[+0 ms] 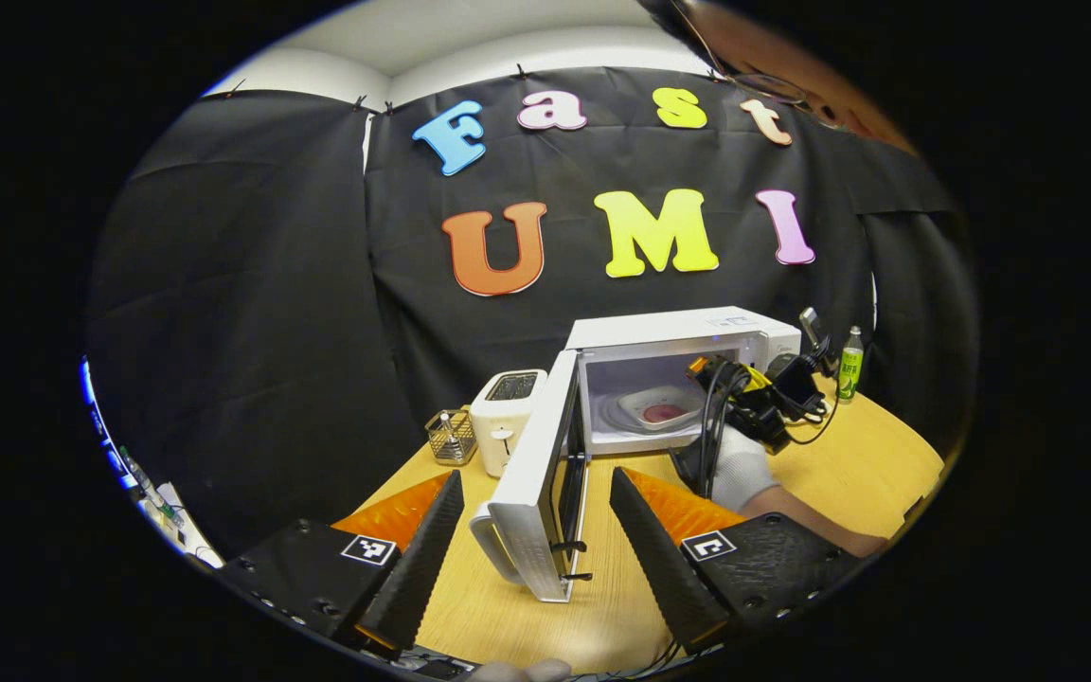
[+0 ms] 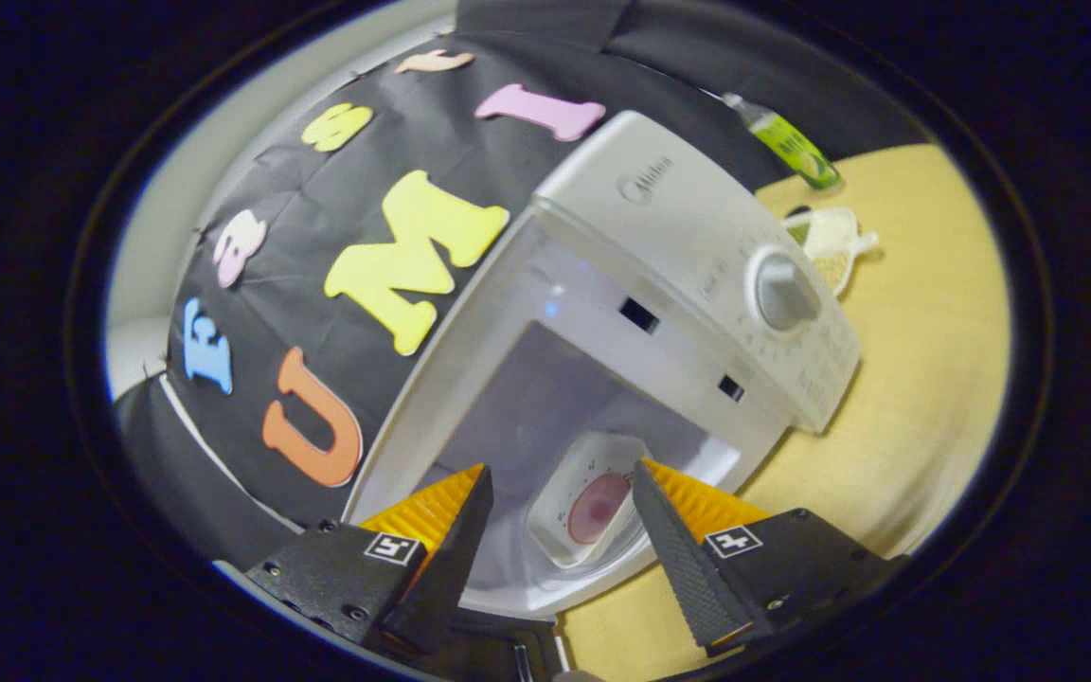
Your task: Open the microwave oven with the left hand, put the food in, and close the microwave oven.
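The white microwave [image 1: 688, 333] stands on the wooden table with its door [image 1: 538, 474] swung wide open toward me. Inside lies a white dish with pink food [image 1: 664, 410]. My left gripper [image 1: 536, 526] is open, its fingers either side of the door's edge and handle without touching. In the left gripper view the right gripper [image 1: 744, 398], held by a gloved hand, hovers at the oven's mouth. In the right gripper view the dish of food [image 2: 588, 507] rests on the oven floor just beyond my open right gripper [image 2: 560, 521], apart from both fingers. The microwave's dial [image 2: 785, 294] is at upper right.
A white toaster [image 1: 505, 417] and a small wire basket [image 1: 451, 436] stand left of the microwave. A green bottle [image 1: 850, 365] stands at the back right, with a small dish of grains [image 2: 830, 246] near it. The wooden table [image 1: 849, 464] extends right of the oven.
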`<state>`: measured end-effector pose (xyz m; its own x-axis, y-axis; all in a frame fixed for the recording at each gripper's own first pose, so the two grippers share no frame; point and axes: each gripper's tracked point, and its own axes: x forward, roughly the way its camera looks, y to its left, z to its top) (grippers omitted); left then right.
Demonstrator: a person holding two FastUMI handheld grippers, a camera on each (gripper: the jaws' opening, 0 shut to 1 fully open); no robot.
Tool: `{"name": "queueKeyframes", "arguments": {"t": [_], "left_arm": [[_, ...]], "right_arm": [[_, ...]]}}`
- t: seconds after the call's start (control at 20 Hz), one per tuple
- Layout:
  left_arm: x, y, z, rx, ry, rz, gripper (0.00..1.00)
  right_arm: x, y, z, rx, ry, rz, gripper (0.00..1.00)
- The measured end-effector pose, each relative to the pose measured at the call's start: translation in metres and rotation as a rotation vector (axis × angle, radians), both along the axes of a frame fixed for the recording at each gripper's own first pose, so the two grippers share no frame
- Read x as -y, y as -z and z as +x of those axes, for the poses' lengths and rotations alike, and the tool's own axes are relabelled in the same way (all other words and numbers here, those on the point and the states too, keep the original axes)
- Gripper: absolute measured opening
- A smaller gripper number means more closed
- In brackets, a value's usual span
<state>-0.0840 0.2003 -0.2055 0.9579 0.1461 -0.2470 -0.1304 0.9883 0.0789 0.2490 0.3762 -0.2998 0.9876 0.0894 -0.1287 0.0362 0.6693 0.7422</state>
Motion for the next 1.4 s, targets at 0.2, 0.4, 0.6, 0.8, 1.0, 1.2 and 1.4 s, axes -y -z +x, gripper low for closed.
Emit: {"name": "queueKeyframes", "arguments": {"t": [0.2, 0.4, 0.6, 0.8, 1.0, 1.2, 1.4], "left_arm": [[-0.011, -0.014, -0.006, 0.019, -0.021, 0.004, 0.94], [-0.022, -0.027, -0.007, 0.039, -0.031, 0.016, 0.94], [-0.038, -0.032, -0.008, 0.046, -0.050, 0.044, 0.94], [-0.052, -0.029, 0.000, 0.058, -0.069, 0.028, 0.94], [-0.075, -0.017, 0.005, 0.052, -0.112, 0.021, 0.94], [-0.095, -0.004, 0.009, 0.038, -0.144, 0.018, 0.94], [-0.098, 0.016, 0.016, 0.012, -0.133, -0.007, 0.86]], "right_arm": [[0.006, -0.028, -0.038, 0.021, -0.128, -0.260, 0.89], [0.036, -0.061, -0.080, 0.036, -0.218, -0.469, 1.00], [0.089, -0.097, -0.120, 0.057, -0.235, -0.672, 1.00], [0.134, -0.130, -0.149, 0.024, -0.230, -0.732, 1.00], [0.165, -0.152, -0.173, 0.019, -0.226, -0.789, 0.91], [0.182, -0.166, -0.204, 0.010, -0.219, -0.814, 1.00], [0.197, -0.167, -0.224, -0.011, -0.210, -0.817, 1.00]]}}
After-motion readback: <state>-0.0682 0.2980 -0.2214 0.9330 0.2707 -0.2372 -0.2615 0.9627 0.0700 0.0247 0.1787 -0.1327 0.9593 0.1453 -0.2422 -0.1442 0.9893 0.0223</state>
